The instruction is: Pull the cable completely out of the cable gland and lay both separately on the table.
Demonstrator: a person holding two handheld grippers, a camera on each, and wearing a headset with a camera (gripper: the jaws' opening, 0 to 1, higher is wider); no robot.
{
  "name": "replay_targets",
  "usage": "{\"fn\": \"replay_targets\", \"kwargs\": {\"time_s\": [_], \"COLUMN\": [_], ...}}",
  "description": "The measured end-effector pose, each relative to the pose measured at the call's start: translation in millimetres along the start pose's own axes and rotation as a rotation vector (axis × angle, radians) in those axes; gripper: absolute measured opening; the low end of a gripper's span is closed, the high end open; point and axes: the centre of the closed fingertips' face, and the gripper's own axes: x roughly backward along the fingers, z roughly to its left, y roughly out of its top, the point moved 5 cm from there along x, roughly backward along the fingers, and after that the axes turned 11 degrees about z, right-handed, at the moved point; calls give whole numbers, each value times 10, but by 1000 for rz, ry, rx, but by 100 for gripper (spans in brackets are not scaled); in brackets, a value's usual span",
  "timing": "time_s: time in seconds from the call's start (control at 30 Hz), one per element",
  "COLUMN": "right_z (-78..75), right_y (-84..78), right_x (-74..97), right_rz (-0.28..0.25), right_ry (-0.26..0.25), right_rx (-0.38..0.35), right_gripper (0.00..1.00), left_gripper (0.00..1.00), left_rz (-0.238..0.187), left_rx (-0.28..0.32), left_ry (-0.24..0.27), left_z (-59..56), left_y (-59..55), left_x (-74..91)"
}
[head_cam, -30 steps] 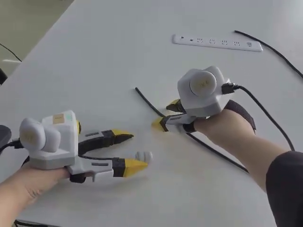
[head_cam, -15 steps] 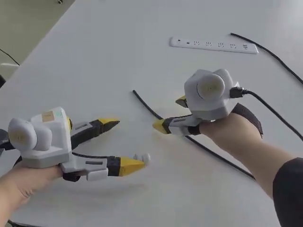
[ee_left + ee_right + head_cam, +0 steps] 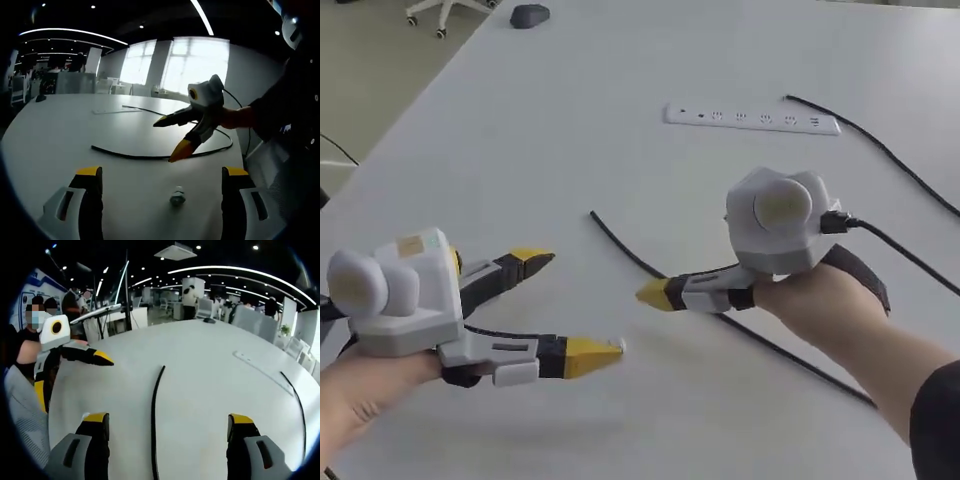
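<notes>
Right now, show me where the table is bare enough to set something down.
Bare: the wide stretch between the power strip and the cable, running left toward the mouse; also the near edge between the left gripper and the cable. Crowded: the middle, around the right gripper, gland and cable.

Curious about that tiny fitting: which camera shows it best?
Left gripper view: the cable gland lies plainly between the jaws. Head view: a yellow jaw tip nearly hides it. Right gripper view faces the cable.
</notes>
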Motion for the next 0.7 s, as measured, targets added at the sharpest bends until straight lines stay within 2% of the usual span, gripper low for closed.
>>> {"fn": "replay_targets", "kwargs": {"time_s": [0.07, 0.1, 0.17, 0.2, 0.27, 0.3, 0.37, 0.4, 0.43, 0.5, 0.57, 0.63, 0.7], "right_z": [-38, -68, -109, -118, -195, -217, -275, -297, -303, -312, -301, -274, -252], "right_y": [-40, -83, -126, -136, -187, -202, -301, -394, -424, -517, -579, -668, -782], "right_x": [87, 163, 346, 385, 627, 715, 905, 1010, 1074, 1252, 1398, 1567, 1708], "right_rz": [-2, 7, -15, -20, -56, -70, -65, -33, -32, -23, -30, -34, -27], "right_ry": [-9, -12, -34, -37, -60, -66, -93, -111, -115, -140, -151, -165, -189], "right_rx": [-24, -48, -79, -91, -165, -186, -242, -263, -266, -284, -301, -316, -346], "right_gripper": [99, 99, 99, 99, 99, 99, 99, 99, 99, 99, 99, 99, 99], "left_gripper": [99, 99, 99, 99, 99, 99, 99, 99, 99, 99, 99, 99, 99], "left_rz": [8, 21, 11, 16, 10, 24, 29, 50, 93, 111, 96, 94, 106], "left_rx": [2, -7, -10, -5, -21, -28, -32, -34, -19, -31, -54, -51, -54], "left_ry": [6, 32, 40, 52, 68, 85, 94, 114, 137, 142, 132, 127, 146], "left_z": [-20, -20, -55, -57, -93, -107, -132, -115, -116, -181, -287, -375, -446], "left_y": [19, 31, 81, 95, 138, 147, 159, 146, 122, 152, 212, 268, 310], "left_x": [31, 64, 117, 135, 175, 192, 207, 217, 235, 230, 234, 240, 249]}}
